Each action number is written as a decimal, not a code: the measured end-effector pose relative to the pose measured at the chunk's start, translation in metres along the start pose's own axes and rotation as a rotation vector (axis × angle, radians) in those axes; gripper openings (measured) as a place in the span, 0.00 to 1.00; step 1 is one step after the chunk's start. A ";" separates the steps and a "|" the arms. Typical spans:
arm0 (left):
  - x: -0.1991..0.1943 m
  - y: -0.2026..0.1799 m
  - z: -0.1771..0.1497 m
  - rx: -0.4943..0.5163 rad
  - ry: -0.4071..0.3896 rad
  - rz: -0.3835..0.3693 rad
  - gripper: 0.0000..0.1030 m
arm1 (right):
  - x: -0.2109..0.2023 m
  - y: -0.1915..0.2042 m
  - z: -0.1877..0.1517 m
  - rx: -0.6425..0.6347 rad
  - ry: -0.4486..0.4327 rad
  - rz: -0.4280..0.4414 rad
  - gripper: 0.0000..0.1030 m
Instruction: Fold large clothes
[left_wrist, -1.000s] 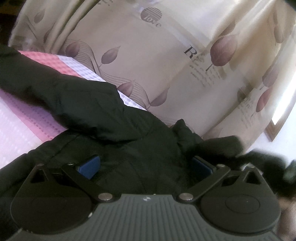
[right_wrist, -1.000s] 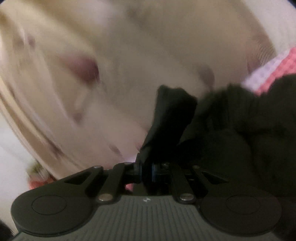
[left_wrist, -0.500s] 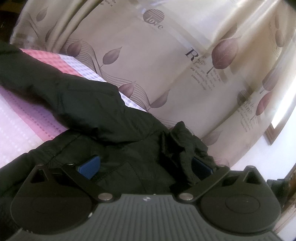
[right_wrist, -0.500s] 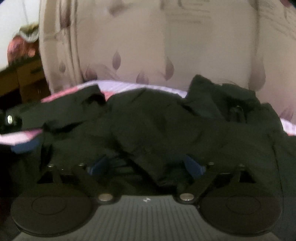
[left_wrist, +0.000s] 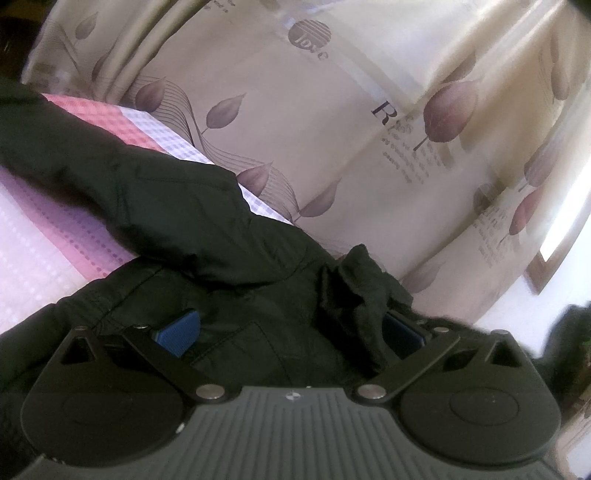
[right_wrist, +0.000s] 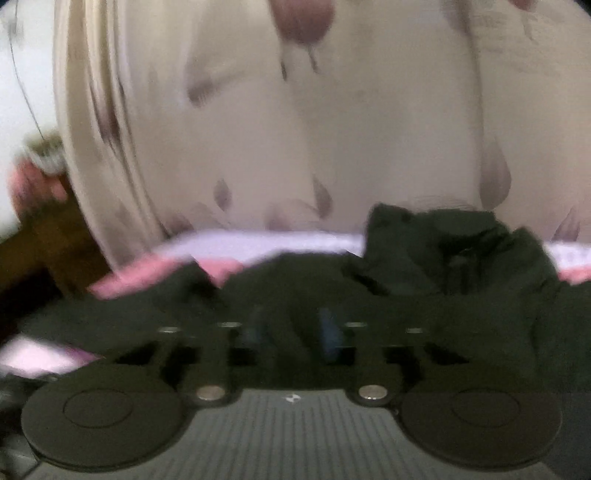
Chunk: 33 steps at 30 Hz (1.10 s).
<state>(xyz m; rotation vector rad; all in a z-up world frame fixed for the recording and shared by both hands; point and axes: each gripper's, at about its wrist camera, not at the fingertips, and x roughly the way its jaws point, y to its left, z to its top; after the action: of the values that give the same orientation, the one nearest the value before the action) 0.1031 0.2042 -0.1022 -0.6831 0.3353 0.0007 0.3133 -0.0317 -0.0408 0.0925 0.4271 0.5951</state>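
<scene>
Left wrist view shows the left gripper (left_wrist: 290, 330) with its two blue pads (left_wrist: 177, 332) spread wide, holding nothing; the black jacket (left_wrist: 207, 236) lies between and under them, and a crumpled fold of it stands up just beside the right pad. One sleeve (left_wrist: 74, 162) runs away to the upper left across the bed cover (left_wrist: 44, 243), which is checked in pink, white and pale lilac. Behind the bed hangs a cream curtain (left_wrist: 332, 129) printed with purple-brown leaves, some small text and a big letter R. At the right edge there is a white wall and a piece of a wooden frame (left_wrist: 543, 273).

Right wrist view is blurred. The right gripper (right_wrist: 291, 332) has its fingers (right_wrist: 328, 334) partly apart, with dark cloth of the jacket (right_wrist: 443, 266) between them; whether they press on the cloth cannot be told. The jacket spreads over the same cover (right_wrist: 258, 243), with its collar part bunched up to the right. The curtain (right_wrist: 332, 129) fills the background, and brown wooden furniture (right_wrist: 44, 240) stands at the left.
</scene>
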 end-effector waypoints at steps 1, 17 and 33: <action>-0.001 0.001 0.000 -0.007 -0.003 -0.004 1.00 | 0.010 0.004 -0.002 -0.030 0.025 -0.008 0.21; -0.080 0.105 0.104 -0.265 -0.055 0.133 0.93 | 0.050 0.029 -0.035 -0.196 0.165 -0.088 0.22; -0.102 0.256 0.163 -0.741 -0.094 0.203 0.34 | 0.047 0.026 -0.034 -0.185 0.157 -0.102 0.30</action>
<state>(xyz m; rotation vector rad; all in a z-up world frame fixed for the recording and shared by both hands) 0.0276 0.5152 -0.1120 -1.3740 0.3104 0.3646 0.3207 0.0151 -0.0837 -0.1533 0.5232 0.5407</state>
